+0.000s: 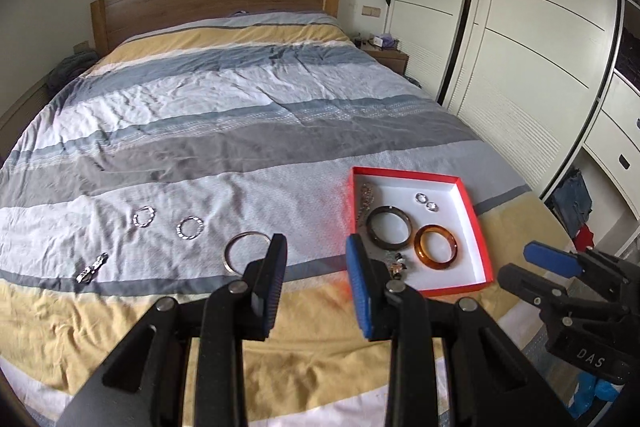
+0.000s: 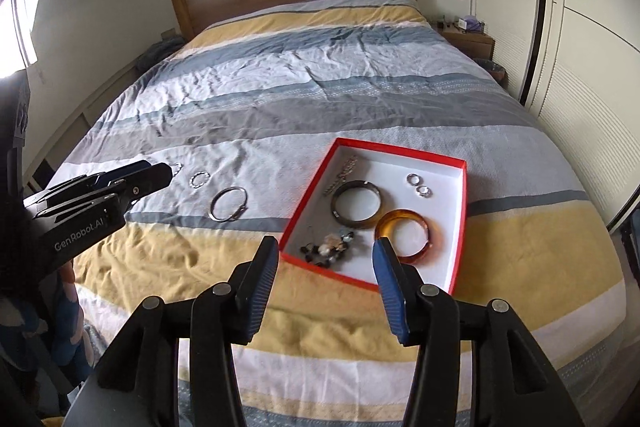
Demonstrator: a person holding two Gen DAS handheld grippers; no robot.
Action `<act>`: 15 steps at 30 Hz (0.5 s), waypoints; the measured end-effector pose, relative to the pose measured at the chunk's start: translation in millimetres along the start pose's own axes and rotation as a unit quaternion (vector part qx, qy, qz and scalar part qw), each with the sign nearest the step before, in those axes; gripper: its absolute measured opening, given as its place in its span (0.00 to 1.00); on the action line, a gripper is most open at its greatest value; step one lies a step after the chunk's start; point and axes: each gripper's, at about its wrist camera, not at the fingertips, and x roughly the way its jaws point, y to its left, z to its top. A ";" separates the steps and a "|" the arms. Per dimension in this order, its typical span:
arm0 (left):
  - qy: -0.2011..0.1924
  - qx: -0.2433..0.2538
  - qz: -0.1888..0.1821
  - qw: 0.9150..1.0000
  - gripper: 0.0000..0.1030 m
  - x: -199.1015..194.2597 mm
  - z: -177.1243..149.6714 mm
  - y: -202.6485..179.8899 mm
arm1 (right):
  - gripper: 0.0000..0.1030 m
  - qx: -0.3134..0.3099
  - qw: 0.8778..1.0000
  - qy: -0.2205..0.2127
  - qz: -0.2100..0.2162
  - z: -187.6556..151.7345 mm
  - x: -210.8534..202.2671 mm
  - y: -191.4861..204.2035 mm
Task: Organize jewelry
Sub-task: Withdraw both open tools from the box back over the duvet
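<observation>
red box on the bed, long axis running near to far. it lies just beyond the right gripper, right of the left gripper. both grippers gape, holding nothing.

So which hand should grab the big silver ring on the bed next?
Probably the left. The left gripper is open and empty, with the silver ring just past its fingertip. The right gripper, also open, faces the red box, farther from the ring.

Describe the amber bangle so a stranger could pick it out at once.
Find the red-rimmed box on the striped bedspread. In its near right corner lies the amber bangle, beside a dark bangle. It alone is translucent orange.
</observation>
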 end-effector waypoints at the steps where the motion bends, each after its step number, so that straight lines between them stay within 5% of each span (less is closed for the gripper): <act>1: -0.005 -0.006 0.005 1.000 0.28 -9.8 -4.1 7.5 | 0.48 -0.002 1.000 -0.003 0.003 -5.2 -7.7 8.6; 15: -0.037 -0.040 0.081 0.995 0.28 -103.1 -58.7 79.1 | 0.49 0.003 0.999 -0.035 0.039 -61.3 -74.0 89.1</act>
